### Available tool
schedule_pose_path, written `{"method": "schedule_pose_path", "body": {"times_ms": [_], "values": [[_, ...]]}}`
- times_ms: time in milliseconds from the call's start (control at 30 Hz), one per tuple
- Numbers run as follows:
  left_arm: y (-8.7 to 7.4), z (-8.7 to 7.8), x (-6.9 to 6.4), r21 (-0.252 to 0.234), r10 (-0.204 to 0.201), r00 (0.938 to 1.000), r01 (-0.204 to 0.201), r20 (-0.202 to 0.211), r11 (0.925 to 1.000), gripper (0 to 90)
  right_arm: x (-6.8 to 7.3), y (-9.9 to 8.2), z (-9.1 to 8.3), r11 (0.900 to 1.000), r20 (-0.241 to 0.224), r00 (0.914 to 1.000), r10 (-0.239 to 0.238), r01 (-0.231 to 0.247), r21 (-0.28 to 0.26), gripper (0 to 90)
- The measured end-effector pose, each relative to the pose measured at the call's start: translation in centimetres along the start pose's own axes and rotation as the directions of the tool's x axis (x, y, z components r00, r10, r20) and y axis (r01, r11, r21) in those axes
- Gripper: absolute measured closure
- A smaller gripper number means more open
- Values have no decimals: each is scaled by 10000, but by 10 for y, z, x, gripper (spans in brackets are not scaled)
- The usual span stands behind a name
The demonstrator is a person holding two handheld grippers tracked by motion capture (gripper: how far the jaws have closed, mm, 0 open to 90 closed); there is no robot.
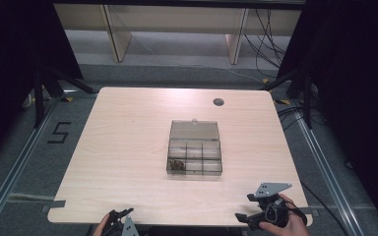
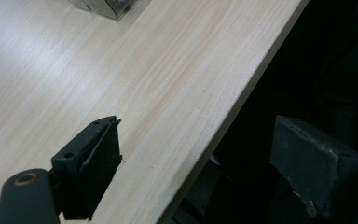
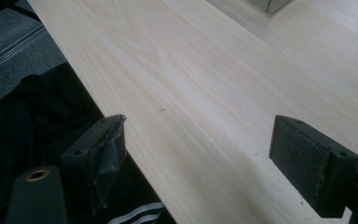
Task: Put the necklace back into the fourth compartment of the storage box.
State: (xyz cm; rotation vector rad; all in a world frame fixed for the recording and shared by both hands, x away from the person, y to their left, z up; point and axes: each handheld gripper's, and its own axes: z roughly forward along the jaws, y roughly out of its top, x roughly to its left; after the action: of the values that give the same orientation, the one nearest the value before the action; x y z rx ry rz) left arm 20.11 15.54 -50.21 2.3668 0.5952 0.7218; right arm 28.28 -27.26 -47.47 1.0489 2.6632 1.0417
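One sign can be read: a large dark figure "5" (image 1: 59, 132) marked on the grey floor (image 1: 19, 147), at the middle left of the high view, just left of the counter (image 1: 128, 147) and beside a metal floor rail (image 1: 17, 169). Nothing else carries readable writing; the two gripper views show no letters or numbers.
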Motion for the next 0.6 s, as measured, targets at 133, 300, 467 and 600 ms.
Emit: {"method": "schedule_pose_path", "body": {"times_ms": [133, 300, 467, 600], "values": [[0, 0, -1, 12, 3, 10000, -3, -25, 10000, 154, 0, -3, -1, 9999, 6, 9999, 100, -100, 21, 192], [0, 1, -1, 38, 33, 10000, -33, -21, 10000, 154, 1, -8, -1, 9998, 56, 9998, 173, -173, -93, 190], [0, 0, 1, 46, 21, 10000, -21, -30, 10000, 154, 2, -11, -4, 9998, 60, 9999, 141, -142, 154, 188], [-1, 0, -1, 3, -197, 9998, 197, 12, 9998, 154, 2, -14, -6, 9999, 105, 9999, 90, -91, 100, 188]]}}
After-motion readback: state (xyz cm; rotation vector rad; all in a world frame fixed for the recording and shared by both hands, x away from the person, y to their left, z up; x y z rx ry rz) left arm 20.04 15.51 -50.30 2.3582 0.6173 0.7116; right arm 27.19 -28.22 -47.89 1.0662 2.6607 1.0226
